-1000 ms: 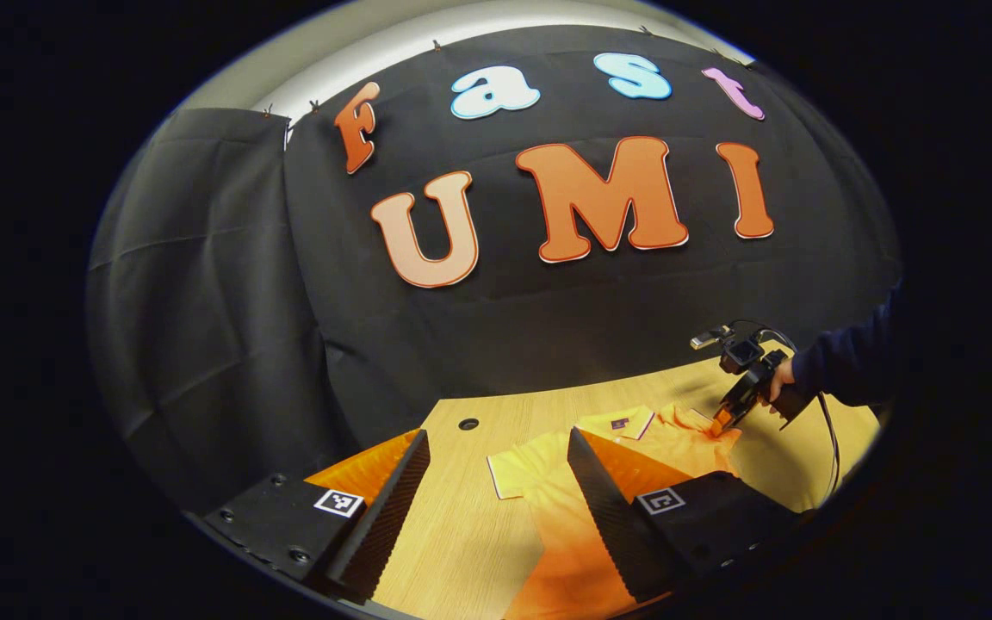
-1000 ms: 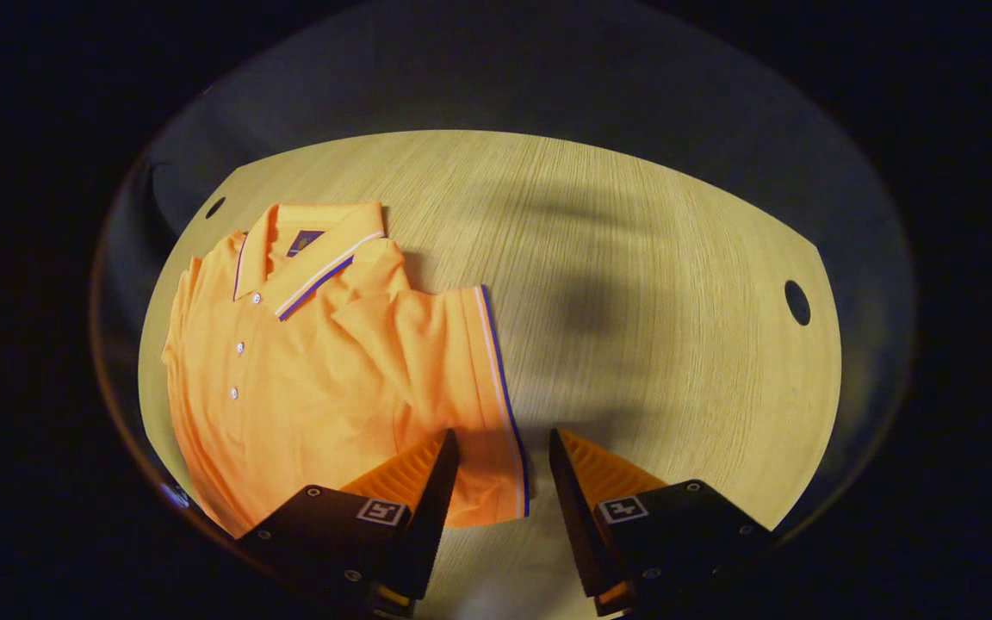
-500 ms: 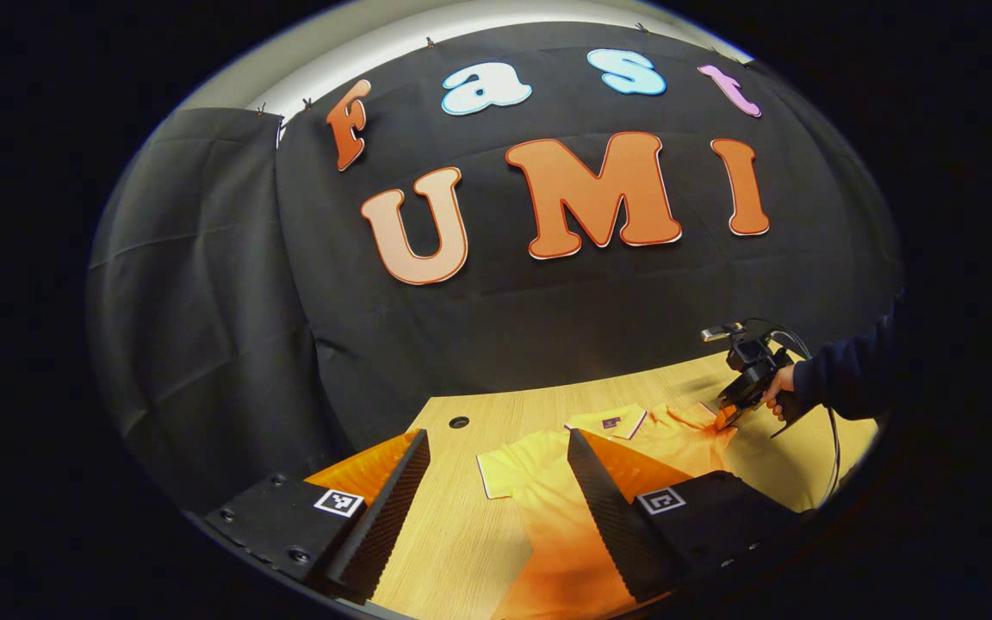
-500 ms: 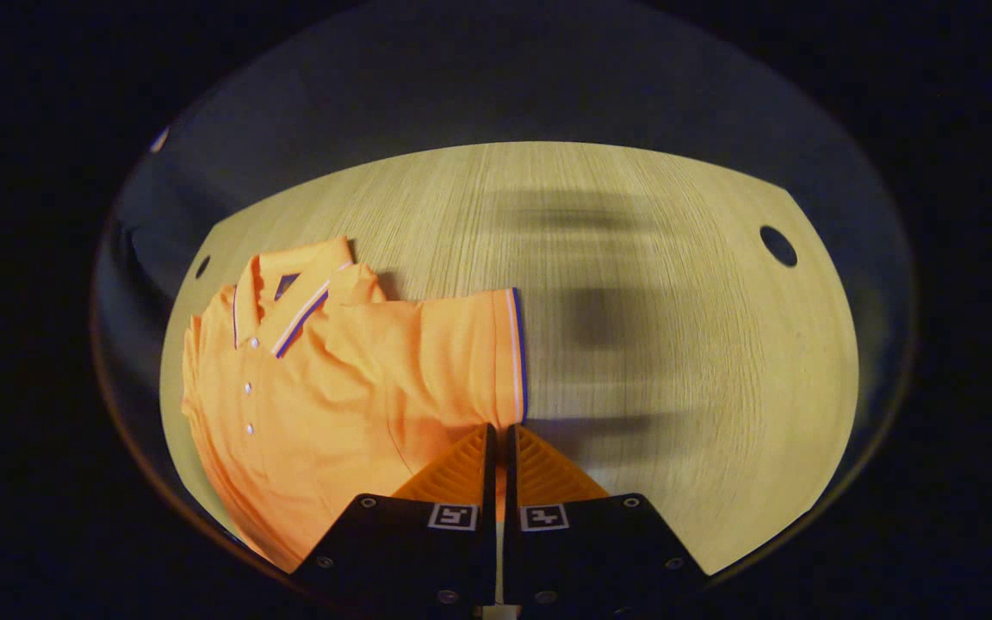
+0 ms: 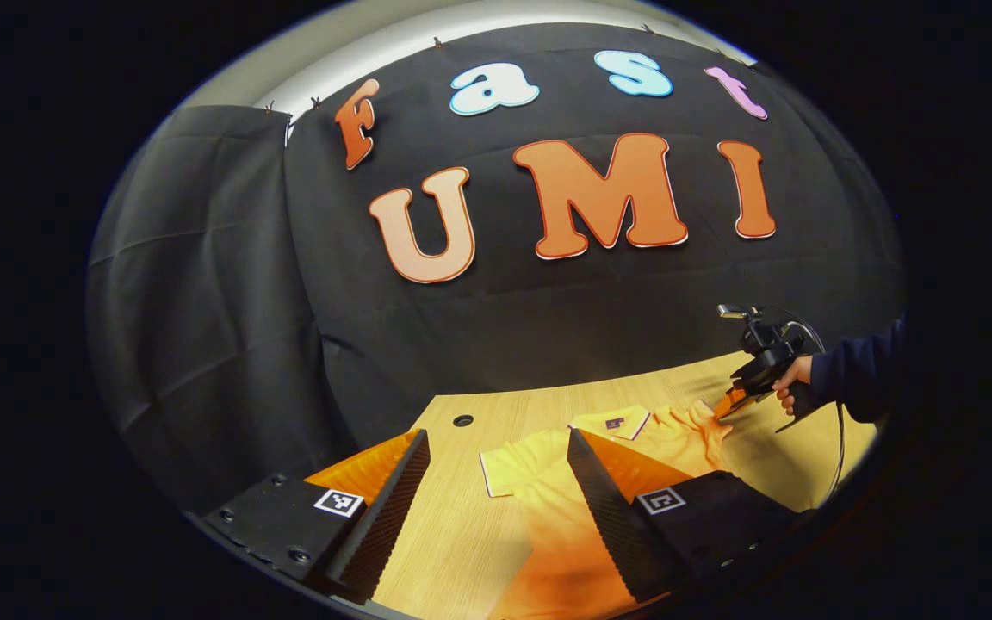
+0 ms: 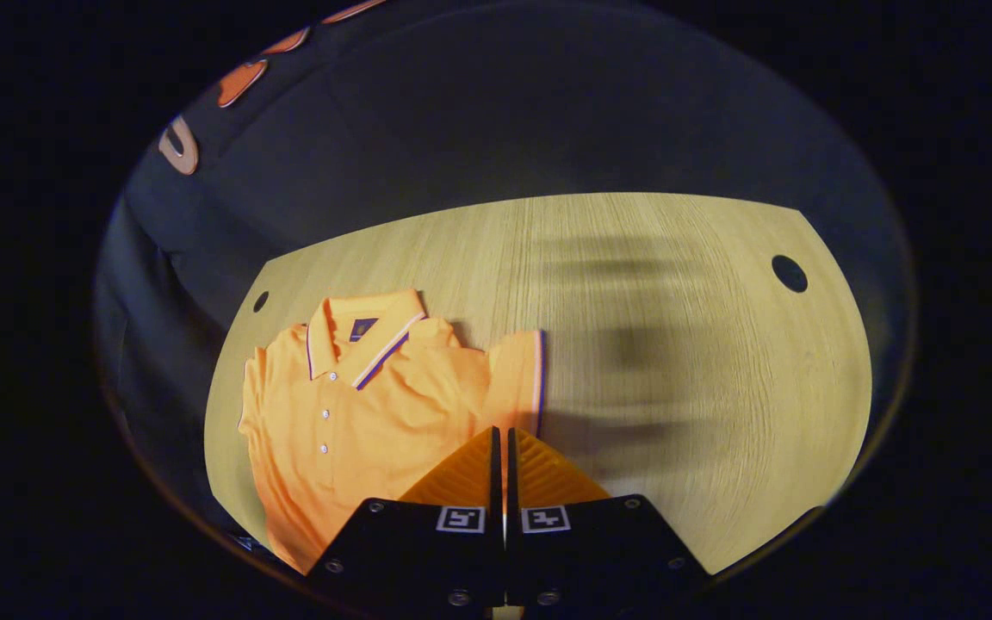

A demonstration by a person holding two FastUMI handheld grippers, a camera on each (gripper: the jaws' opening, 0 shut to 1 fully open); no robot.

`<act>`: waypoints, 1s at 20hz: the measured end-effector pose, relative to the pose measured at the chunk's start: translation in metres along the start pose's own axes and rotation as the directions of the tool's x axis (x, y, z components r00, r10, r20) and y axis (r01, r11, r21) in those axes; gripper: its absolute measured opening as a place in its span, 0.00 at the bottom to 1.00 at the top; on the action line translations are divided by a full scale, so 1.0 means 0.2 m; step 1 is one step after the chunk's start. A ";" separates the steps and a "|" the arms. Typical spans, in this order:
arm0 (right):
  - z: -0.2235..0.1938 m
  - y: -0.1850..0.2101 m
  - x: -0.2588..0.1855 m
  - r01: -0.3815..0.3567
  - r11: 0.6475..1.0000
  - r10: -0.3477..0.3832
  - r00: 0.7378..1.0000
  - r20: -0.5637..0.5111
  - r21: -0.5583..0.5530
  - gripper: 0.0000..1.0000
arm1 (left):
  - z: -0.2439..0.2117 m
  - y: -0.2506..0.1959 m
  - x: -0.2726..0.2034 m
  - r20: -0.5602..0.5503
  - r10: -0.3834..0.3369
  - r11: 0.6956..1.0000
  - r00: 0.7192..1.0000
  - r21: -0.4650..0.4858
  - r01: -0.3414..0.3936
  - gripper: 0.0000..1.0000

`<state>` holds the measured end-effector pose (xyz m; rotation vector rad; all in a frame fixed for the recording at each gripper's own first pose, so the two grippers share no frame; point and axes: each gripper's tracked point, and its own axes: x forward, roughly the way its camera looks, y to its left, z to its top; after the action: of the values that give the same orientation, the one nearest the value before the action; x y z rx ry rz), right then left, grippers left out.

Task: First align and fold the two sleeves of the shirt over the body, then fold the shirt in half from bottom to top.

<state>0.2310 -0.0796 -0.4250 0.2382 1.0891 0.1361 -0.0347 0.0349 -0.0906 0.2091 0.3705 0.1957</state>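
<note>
An orange polo shirt [image 6: 358, 405] lies front up on the wooden table [image 6: 677, 362], collar [image 6: 364, 331] toward the far edge. My right gripper [image 6: 501, 435] is shut on the striped cuff end of one sleeve [image 6: 515, 379], which is raised off the table. In the left gripper view that gripper [image 5: 730, 405] appears at the right, held by a hand [image 5: 793, 376], pinching the sleeve above the shirt [image 5: 556, 508]. My left gripper [image 5: 498, 435] hovers open over the shirt's near side, with the other sleeve [image 5: 505, 469] flat on the table between its fingers' lines.
The table has a round cable hole [image 6: 789, 273] at one far corner and another hole [image 6: 261, 301] beside the collar. Black cloth walls stand close behind the table edge. A dark sleeve [image 5: 858, 379] of the person reaches in from the right.
My right gripper went from open around the sleeve cuff to shut on it, then rose and pulled back, lifting the sleeve. The left gripper has hardly moved.
</note>
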 end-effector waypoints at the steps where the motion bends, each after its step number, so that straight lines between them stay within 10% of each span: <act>1: 0.01 0.04 -0.01 -0.004 0.999 0.004 1.000 0.008 -0.032 0.01 | 0.00 0.00 0.00 -0.006 -0.002 1.000 1.000 -0.007 0.002 0.99; 11: -0.09 -0.12 0.06 0.157 0.985 -0.162 0.985 -0.062 -0.068 0.01 | -0.04 0.02 0.03 -0.038 0.025 0.998 0.999 -0.050 -0.027 0.99; 15: -0.11 0.00 0.01 0.031 1.000 -0.030 0.995 -0.097 0.007 0.01 | -0.05 0.01 0.02 -0.054 0.024 0.997 0.998 -0.073 -0.027 0.99; 20: 0.01 -0.12 0.00 0.133 0.991 -0.132 0.991 0.019 -0.011 0.01 | -0.04 -0.03 0.03 -0.057 -0.012 0.997 0.998 -0.081 0.007 0.99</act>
<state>0.2319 -0.1036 -0.4311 0.1550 1.0821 0.0220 -0.0308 0.0320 -0.1017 0.1224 0.4193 0.2069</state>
